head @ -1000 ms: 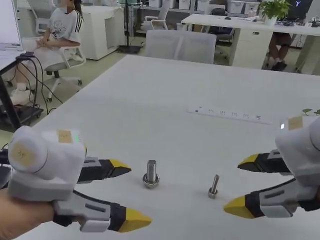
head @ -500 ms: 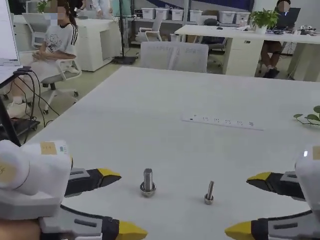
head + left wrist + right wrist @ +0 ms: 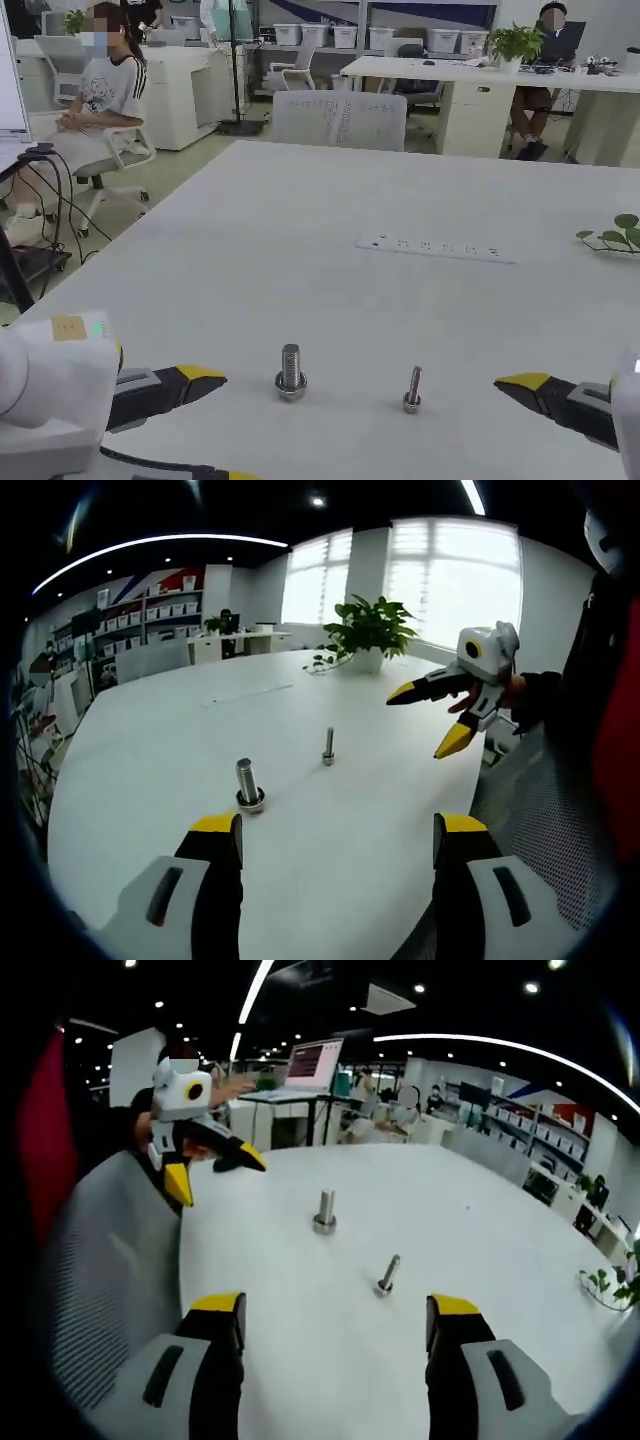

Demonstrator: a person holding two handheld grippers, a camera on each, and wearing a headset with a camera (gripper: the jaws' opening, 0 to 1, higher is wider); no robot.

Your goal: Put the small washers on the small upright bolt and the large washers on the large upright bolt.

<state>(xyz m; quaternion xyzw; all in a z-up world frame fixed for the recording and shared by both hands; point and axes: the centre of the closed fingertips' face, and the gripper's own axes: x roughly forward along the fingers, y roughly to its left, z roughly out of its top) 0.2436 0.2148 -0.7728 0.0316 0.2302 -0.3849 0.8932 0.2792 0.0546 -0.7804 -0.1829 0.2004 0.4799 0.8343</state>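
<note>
Two bolts stand upright on the white table (image 3: 300,230). The large bolt (image 3: 291,372) (image 3: 248,784) (image 3: 324,1211) has a wider ring at its base. To its right is the small bolt (image 3: 413,389) (image 3: 328,746) (image 3: 386,1274). My left gripper (image 3: 340,825) is open, with nothing between its fingers, and sits near the table's front edge, left of the large bolt. One of its yellow fingertips (image 3: 203,375) points at that bolt. My right gripper (image 3: 335,1310) is open and holds nothing, with one fingertip (image 3: 522,381) to the right of the small bolt.
A white power strip (image 3: 435,247) lies further back on the table, and plant leaves (image 3: 615,232) reach in at its right edge. A grey chair (image 3: 340,118) stands at the far side. A person (image 3: 95,90) sits off to the left.
Both grippers have drawn back from the bolts toward the near edge and now sit lower in the head view. Their jaws stay open. The bolts have not moved on the table.
</note>
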